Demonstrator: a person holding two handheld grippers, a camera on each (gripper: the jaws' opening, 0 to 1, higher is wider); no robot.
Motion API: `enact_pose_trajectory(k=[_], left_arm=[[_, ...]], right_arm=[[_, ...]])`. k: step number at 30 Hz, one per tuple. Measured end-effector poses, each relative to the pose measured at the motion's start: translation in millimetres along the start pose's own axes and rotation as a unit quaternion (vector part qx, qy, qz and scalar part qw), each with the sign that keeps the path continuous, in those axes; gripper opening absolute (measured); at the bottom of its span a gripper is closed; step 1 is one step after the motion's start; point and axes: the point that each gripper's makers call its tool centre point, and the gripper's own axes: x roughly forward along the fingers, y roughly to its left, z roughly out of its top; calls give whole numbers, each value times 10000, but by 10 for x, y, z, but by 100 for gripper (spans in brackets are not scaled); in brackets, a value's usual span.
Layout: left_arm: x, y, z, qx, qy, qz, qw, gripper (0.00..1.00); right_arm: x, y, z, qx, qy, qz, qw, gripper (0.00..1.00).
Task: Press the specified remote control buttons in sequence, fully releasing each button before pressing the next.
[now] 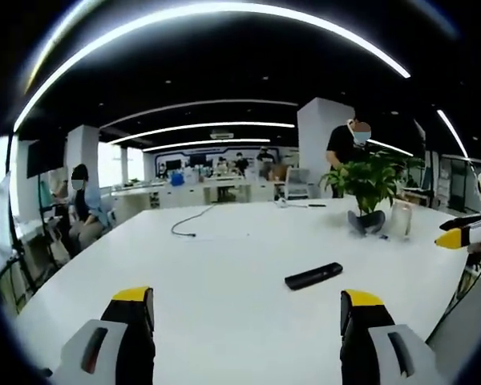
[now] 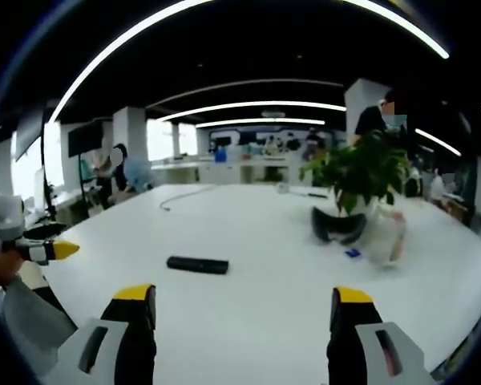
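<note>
The remote control (image 1: 313,276) lying ahead of the fingers (image 1: 358,313) is too small and blurred for any button to be told apart, the other gripper (image 1: 465,233) is cut off by the edge, and the plant's (image 2: 359,172) pot is blurred.

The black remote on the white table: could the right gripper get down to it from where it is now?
Probably yes. The remote lies flat on bare white table, ahead and slightly left of the right gripper, whose jaws stand open. Nothing lies between them; the potted plant sits off to the right.
</note>
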Motion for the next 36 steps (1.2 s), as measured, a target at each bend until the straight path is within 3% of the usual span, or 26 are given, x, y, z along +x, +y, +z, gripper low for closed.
enact_pose_trajectory(k=[4, 11, 15, 19, 24, 26, 36], left_arm=[[-31, -3, 69, -84, -163, 2, 9998, 100], [-54, 49, 55, -241, -85, 105, 9996, 100], [-76, 51, 134, -224, -322, 118, 9992, 100], [-72, 42, 83, -217, -163, 120, 9996, 100], [-83, 30, 105, -169, -237, 110, 9995, 100], [-59, 132, 42, -208, -202, 113, 9995, 100], [-64, 89, 32, -190, -95, 122, 9997, 98]], right_arm=[[0, 15, -8, 14, 24, 28, 10000, 89], [-5, 16, -12, 39, 38, 34, 10000, 89], [1, 26, -23, 47, 63, 63, 9999, 89], [3, 43, -30, 25, 90, 93, 9999, 89], [3, 53, -30, 10, 90, 110, 9999, 88], [6, 58, -36, 17, 98, 127, 9999, 88], [8, 62, -52, -6, 139, 133, 9998, 88]])
